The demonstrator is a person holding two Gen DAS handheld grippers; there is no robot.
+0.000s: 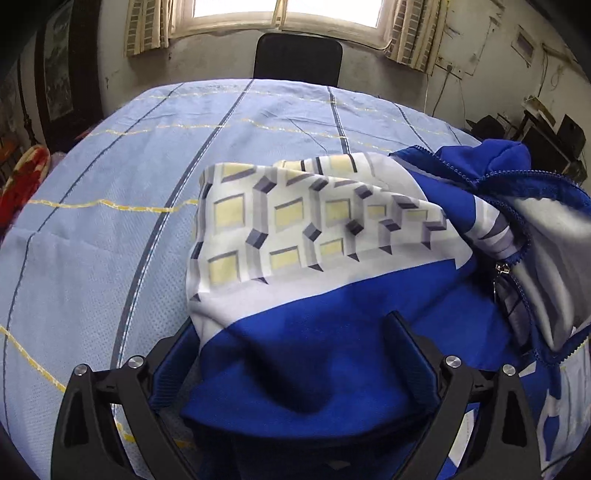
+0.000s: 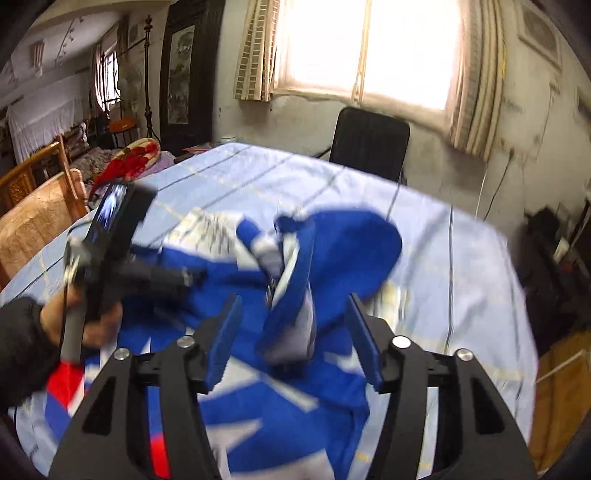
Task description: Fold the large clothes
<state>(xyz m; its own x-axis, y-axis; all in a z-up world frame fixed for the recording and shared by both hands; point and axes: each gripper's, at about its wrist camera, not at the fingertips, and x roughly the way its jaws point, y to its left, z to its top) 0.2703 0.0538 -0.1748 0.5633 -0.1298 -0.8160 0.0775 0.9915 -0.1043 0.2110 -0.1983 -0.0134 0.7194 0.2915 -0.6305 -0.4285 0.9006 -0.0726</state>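
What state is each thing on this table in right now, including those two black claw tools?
Jacket: unzipped, crumpled, part folded over itself, lying on the table.
Zipper: open, slider hanging loose.
Left gripper: jaws wide, blue cloth bunched between them; whether the pads press it is unclear.
Right gripper: open, holding nothing, above the jacket.
Tablecloth: spread flat, lightly creased.
Chair: empty, at the far edge.

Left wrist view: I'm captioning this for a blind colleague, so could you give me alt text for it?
A blue jacket with a white, yellow and grey block-patterned panel lies bunched on a light blue striped sheet, draped between the open left gripper fingers. Its zipper hangs open at right; a dark chair stands under a bright window.
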